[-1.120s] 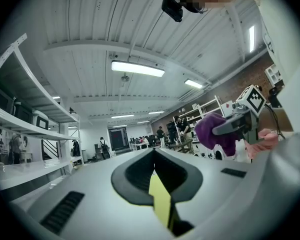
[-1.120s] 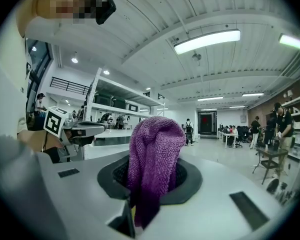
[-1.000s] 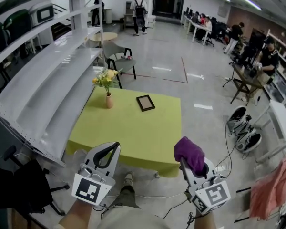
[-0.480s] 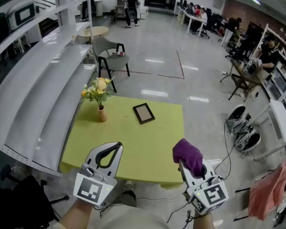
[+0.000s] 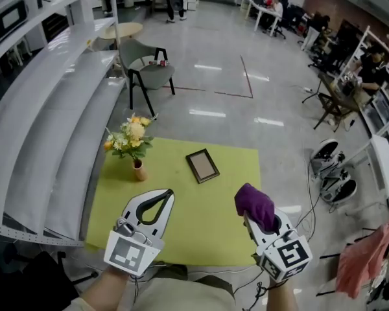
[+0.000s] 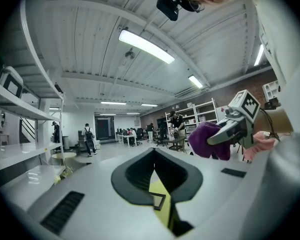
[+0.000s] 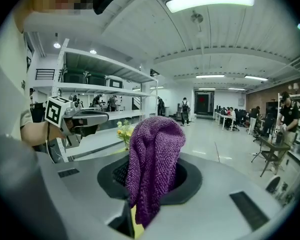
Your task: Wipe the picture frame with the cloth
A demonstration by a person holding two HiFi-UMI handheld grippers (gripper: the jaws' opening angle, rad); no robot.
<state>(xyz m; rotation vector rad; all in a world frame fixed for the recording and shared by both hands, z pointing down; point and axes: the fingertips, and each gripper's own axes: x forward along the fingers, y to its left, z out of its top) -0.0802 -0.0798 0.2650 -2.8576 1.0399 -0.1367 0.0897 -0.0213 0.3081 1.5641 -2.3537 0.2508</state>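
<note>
Your right claw (image 5: 258, 229) is clamped on the purple cloth (image 5: 256, 206), which flops over its tips. Your left claw (image 5: 161, 201) has its tips together with nothing in it. Each carries a black-and-white square marker. The picture frame (image 5: 202, 165) lies flat near the far edge of the yellow-green counter (image 5: 233, 180). There is bare top between it and you, and the flower vase (image 5: 135, 149) stands apart to its left. The left gripper view catches the frame's corner through the claw; in the right gripper view the cloth blocks the frame.

Flower vase (image 5: 139, 170) stands left of picture frame (image 5: 202, 166).
</note>
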